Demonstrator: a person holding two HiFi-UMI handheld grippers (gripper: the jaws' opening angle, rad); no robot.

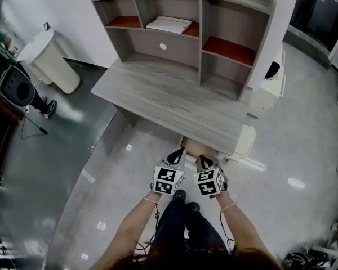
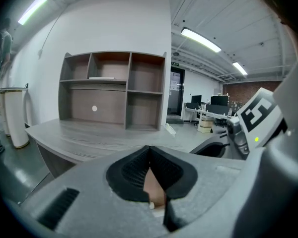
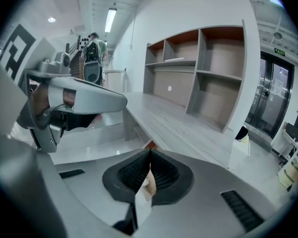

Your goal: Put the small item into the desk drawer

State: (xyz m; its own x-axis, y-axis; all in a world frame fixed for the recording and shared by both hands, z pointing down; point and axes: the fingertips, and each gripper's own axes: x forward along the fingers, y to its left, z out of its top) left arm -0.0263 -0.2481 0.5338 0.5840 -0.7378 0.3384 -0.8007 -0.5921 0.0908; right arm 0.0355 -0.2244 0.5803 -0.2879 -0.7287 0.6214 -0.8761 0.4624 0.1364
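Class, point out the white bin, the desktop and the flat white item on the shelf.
white bin (image 1: pixel 56 69), head view, side wall.
desktop (image 1: pixel 174 103), head view, bare middle.
flat white item (image 1: pixel 169 24), head view, top face.

Grey desk (image 1: pixel 174 103) on glossy floor (image 1: pixel 101 167)

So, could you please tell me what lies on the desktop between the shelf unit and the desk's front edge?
Nothing: that stretch of the desktop is bare grey wood up to the shelf unit. The head view shows it best.
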